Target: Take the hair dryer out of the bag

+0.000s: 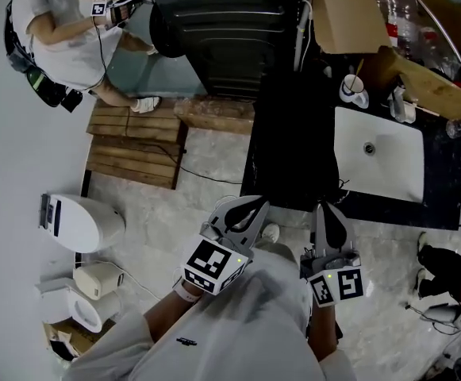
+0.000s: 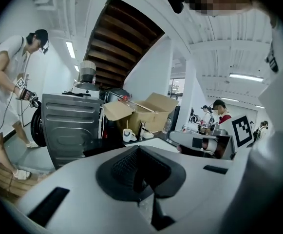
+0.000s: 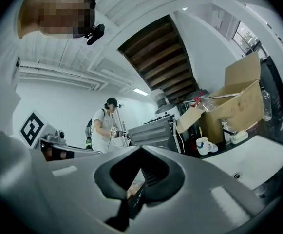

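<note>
1. Head view, looking steeply down: the left gripper [image 1: 254, 206] and right gripper [image 1: 326, 213] are held side by side in front of the person's chest. Both point toward the front edge of a black counter [image 1: 293, 189].
2. Left gripper view: its jaws are pressed together with nothing between them.
3. Right gripper view: its jaws also meet, and nothing is held.
4. A white sink [image 1: 377, 153] is set into the counter's right half. A white mug [image 1: 354, 90] stands near the back edge, beside a cardboard box [image 1: 345, 10].
5. The counter's left half is a dark mass just beyond both gripper tips. The bag and hair dryer may lie there, but it is too dark to tell them from the counter.
6. Another person [image 1: 63, 30] stands at a dark metal appliance [image 1: 230, 30] past the counter's back left corner.
</note>
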A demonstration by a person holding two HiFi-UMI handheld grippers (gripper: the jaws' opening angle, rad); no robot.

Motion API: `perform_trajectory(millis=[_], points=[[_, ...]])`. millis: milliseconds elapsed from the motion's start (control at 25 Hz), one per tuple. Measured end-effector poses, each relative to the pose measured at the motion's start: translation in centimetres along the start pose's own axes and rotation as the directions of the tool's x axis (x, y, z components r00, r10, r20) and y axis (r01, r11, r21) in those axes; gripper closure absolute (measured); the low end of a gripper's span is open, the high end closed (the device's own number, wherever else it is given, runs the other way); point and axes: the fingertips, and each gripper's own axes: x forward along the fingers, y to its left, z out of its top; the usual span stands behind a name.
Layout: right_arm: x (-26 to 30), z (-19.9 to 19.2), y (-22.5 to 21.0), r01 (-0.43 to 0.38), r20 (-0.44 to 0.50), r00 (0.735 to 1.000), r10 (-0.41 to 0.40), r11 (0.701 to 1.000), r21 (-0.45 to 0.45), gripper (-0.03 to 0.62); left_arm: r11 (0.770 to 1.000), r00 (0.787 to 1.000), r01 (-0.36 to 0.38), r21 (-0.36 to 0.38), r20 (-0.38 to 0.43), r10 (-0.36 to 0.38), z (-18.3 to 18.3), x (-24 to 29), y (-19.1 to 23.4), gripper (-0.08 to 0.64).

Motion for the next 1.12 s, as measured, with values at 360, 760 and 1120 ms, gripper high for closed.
perform_trajectory(millis=[360,760,1120], points=[[-0.4,0.0,-2.3,-0.006,-0.010,1.000,0.006,1.000,0.012,0.582,1.000,0.999,-0.027,0.015,-0.045,0.027,-0.9,1.1,-0.3,0.552],[-1.7,-1.2,-4.1,0.047,-0.031,0.998,-0.046,0.998,0.047,0.581,0.994,0.991,0.023,0.108,-0.136,-0.008,-2.9,4.2,-0.9,0.552],[-0.9,-3.6,-5.9,0.056,-0.101,0.993,-0.055,0.998,0.011,0.581,0.982,0.956,0.089,0.164,-0.291,-0.038,-7.5,8.9,0.3,0.478]])
